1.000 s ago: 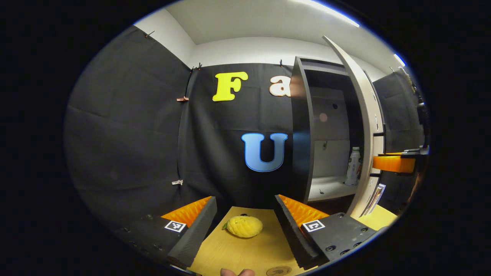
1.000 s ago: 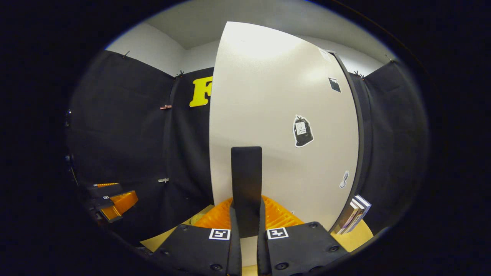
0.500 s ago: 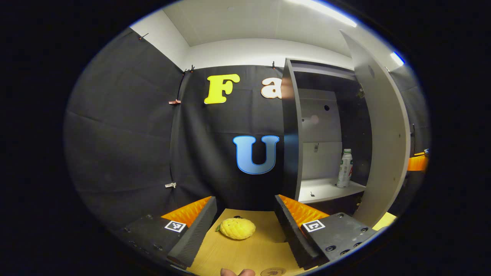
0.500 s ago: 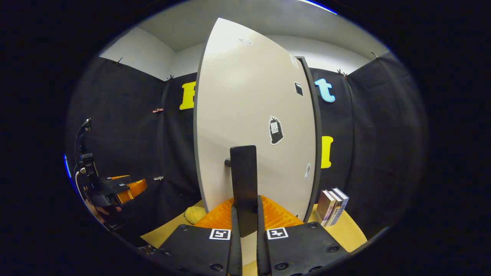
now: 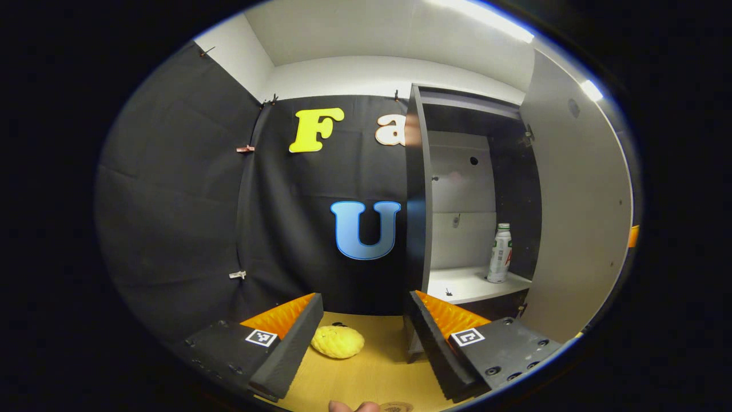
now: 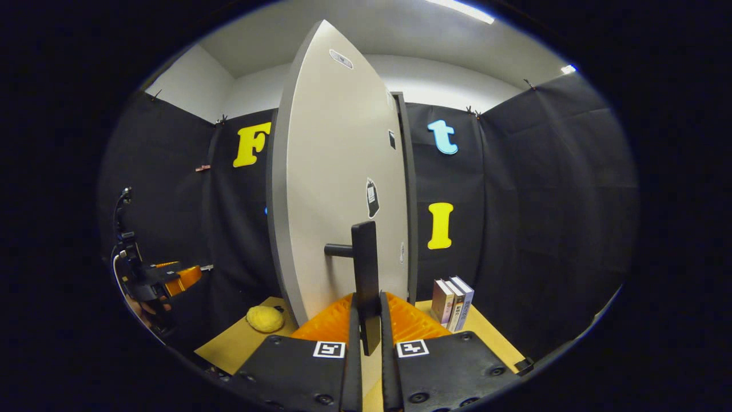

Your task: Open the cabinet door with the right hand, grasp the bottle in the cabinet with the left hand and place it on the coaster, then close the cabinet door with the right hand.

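The right claw is pinched on the door handle — both fingers press the flat upright bar between them, low on its length, which gives a firm hold for swinging the cabinet door on its hinge. The door stands wide, its pale face turned edge-on toward the right gripper view, and in the left gripper view its inner side forms a wall along the right of the cabinet opening. Holding it there keeps the way in unblocked for the other hand.

The bottle stands upright on the pale shelf inside, toward the right and back of the compartment, close to the dark inner wall and well apart from the left claw. That claw is spread, nothing between its fingers, and it hovers over the near worktop facing the booth wall and the cabinet's left side — waiting, I judge, until the door is fully clear before reaching in.

A knobbly yellow fruit-like object lies on the worktop between the left claw's fingers in that view, though farther off and untouched. At the very bottom edge a round brown disc, probably the coaster, is partly cut off. Some books stand upright on the worktop right of the cabinet.

The opening step looks nearly finished; the reach for the bottle comes next.
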A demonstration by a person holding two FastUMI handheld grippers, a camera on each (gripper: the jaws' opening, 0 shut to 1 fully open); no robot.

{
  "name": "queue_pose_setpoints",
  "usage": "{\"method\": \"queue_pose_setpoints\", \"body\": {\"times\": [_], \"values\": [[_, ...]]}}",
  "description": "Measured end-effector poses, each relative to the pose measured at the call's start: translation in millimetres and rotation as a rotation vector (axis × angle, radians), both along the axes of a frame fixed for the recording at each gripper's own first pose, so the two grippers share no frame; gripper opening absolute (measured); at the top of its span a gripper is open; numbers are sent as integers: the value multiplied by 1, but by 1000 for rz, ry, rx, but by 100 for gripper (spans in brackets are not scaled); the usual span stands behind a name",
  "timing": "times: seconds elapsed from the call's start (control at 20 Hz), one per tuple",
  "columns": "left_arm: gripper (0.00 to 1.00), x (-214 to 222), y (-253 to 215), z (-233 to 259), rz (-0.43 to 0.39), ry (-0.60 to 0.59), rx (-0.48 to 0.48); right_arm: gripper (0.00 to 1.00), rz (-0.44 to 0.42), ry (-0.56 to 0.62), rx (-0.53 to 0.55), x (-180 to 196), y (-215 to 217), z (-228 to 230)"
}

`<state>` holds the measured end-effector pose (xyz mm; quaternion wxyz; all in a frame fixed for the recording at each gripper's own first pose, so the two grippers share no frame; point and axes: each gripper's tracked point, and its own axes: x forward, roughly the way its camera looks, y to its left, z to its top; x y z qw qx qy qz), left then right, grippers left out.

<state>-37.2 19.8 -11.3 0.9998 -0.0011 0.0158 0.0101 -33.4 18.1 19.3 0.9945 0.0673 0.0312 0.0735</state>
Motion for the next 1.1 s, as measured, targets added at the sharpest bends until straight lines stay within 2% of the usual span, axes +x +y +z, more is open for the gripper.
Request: {"method": "queue_pose_setpoints", "body": {"times": [0.1, 0.25, 0.3, 0.4, 0.45, 0.5, 0.7, 0.95, 1.0, 1.1], "values": [[95, 2, -5, 1, -6, -3, 5, 18, -34, 6, -9, 2, -13, -1], [92, 6, -12, 0, -16, -3, 5, 15, -61, 15, -20, 0, -33, -1], [94, 8, -15, 1, -18, -2, 5, 13, -59, 20, -10, 0, -38, -2], [92, 12, -21, 0, -25, 2, 7, 13, -50, 31, 1, -1, -45, -2], [92, 14, -25, -1, -29, 3, 8, 2, -45, 33, -3, -2, -48, -3], [94, 17, -30, -1, -35, 4, 9, 13, -41, 35, -7, -2, -48, -3], [95, 28, -51, -4, -56, 15, 6, 13, -44, 42, 15, -4, -66, -5], [95, 42, -89, -7, -100, 10, 2, 13, -96, 43, 11, -3, -103, -7], [92, 46, -98, -7, -110, 10, 1, 13, -101, 45, 19, -3, -109, -7], [94, 52, -117, -8, -132, 13, -1, 12, -87, 49, 48, -4, -111, -7]]}}
